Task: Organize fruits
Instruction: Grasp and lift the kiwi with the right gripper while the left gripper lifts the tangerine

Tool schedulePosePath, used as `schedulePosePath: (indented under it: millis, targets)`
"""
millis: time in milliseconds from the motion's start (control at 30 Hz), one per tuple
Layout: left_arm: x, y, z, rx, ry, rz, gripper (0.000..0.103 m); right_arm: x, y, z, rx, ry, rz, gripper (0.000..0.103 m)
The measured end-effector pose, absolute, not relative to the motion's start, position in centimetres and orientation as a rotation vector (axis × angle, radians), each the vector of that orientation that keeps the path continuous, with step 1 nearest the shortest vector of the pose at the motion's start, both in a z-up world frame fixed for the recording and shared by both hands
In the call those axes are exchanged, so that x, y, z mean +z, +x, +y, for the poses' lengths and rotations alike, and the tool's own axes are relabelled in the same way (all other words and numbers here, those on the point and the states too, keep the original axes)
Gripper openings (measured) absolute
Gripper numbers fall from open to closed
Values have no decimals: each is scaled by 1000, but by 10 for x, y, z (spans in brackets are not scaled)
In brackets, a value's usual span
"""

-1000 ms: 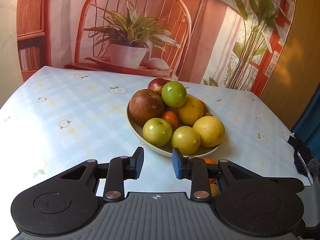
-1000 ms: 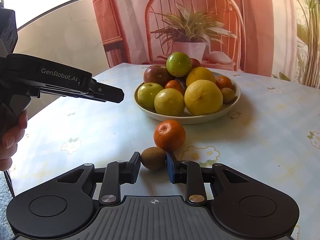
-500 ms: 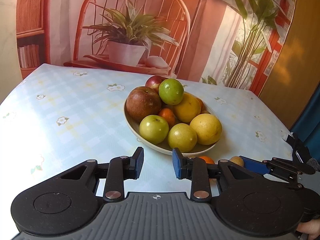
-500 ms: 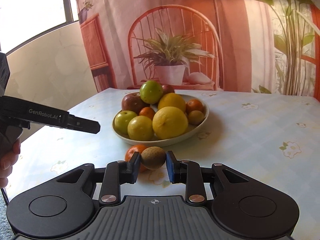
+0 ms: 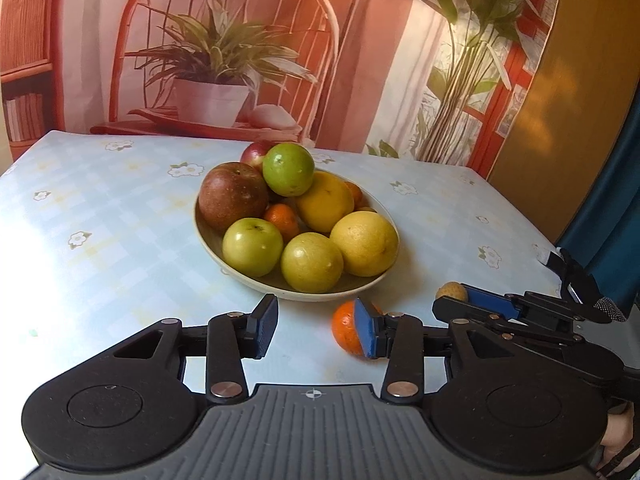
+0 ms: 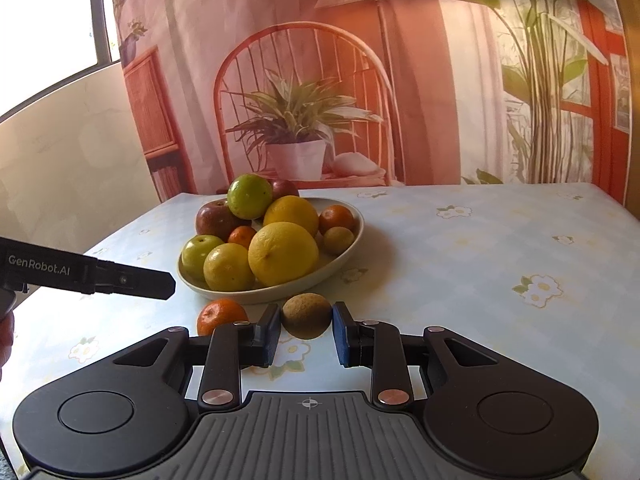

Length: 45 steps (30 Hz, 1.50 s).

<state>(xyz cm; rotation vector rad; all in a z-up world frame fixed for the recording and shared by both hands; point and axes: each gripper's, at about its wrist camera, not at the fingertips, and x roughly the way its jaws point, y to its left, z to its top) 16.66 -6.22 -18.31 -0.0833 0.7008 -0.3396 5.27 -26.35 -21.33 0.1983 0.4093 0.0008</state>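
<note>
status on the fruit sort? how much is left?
Mostly done: the bowl already holds a heap of apples, citrus and small oranges. In hand: the right gripper is shut on the small brown fruit, lifted just in front of the bowl. Left: that fruit has to go in, and one tangerine lies loose on the table. The left gripper, jaws just opening and empty, sits beside it.

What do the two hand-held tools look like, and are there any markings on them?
Both tools, the left tool and the right tool, are matte black with a grey ribbed plate at the camera end, two round black discs and silver rivets on the linkage. One pad of each is blue, the other black. From the side, the left tool carries white "GenRobot.AI" lettering.
</note>
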Motion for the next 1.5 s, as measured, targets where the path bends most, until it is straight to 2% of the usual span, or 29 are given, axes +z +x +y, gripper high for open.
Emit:
schedulePosePath:
  millis: [667, 800, 1067, 1333, 1500]
  targets:
    - [-213, 185, -102, -417, -18, 758, 48, -217, 52, -270, 20, 236, 397, 25]
    - [-214, 188, -101, -445, -49, 768, 38, -217, 52, -271, 20, 239, 396, 25]
    - [-214, 182, -101, -438, -48, 742, 37, -217, 53, -270, 21, 237, 398, 25]
    - [-184, 164, -77, -407, -64, 642, 37, -211, 51, -266, 28, 232, 403, 25]
    - [-152, 161, -62, -384, -31, 563, 37, -186, 48, -265, 33, 220, 371, 25]
